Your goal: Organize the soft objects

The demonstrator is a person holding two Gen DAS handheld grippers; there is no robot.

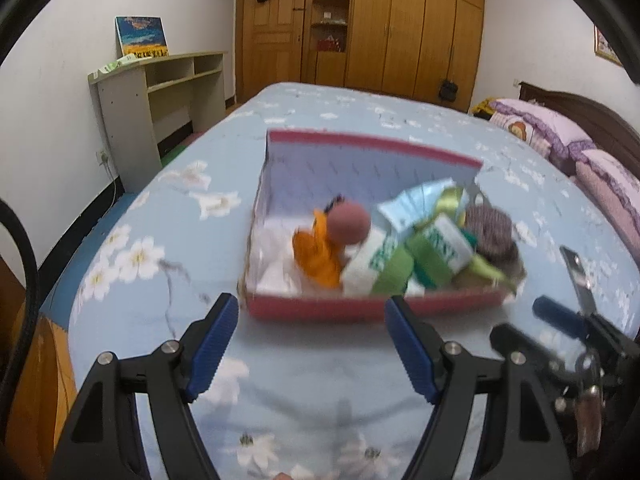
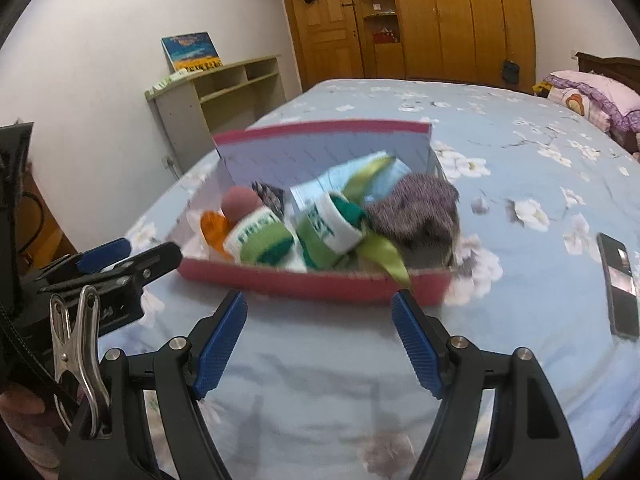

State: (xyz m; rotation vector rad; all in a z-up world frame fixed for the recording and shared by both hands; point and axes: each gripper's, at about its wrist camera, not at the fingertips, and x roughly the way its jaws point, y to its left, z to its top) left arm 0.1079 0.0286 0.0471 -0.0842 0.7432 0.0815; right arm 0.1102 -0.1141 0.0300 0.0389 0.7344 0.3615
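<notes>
A red cardboard box (image 1: 372, 309) (image 2: 304, 280) sits on the blue floral bed. Inside lie an orange cloth (image 1: 316, 254) (image 2: 212, 228), a pink ball (image 1: 349, 224) (image 2: 239, 202), rolled green and white socks (image 1: 420, 256) (image 2: 296, 236), a light blue packet (image 1: 412, 200), a yellow-green ribbon (image 2: 384, 254) and a purple knitted piece (image 1: 490, 230) (image 2: 416, 210). My left gripper (image 1: 310, 344) is open and empty just before the box's near wall. My right gripper (image 2: 320, 340) is open and empty before the box too. The right gripper also shows at the right of the left wrist view (image 1: 560, 320).
A phone (image 2: 618, 284) (image 1: 580, 276) lies on the bed right of the box. Purple pillows (image 1: 560, 132) (image 2: 596, 96) lie by the headboard. A beige shelf desk (image 1: 152, 96) and a wooden wardrobe (image 1: 400, 24) stand behind the bed (image 1: 160, 220).
</notes>
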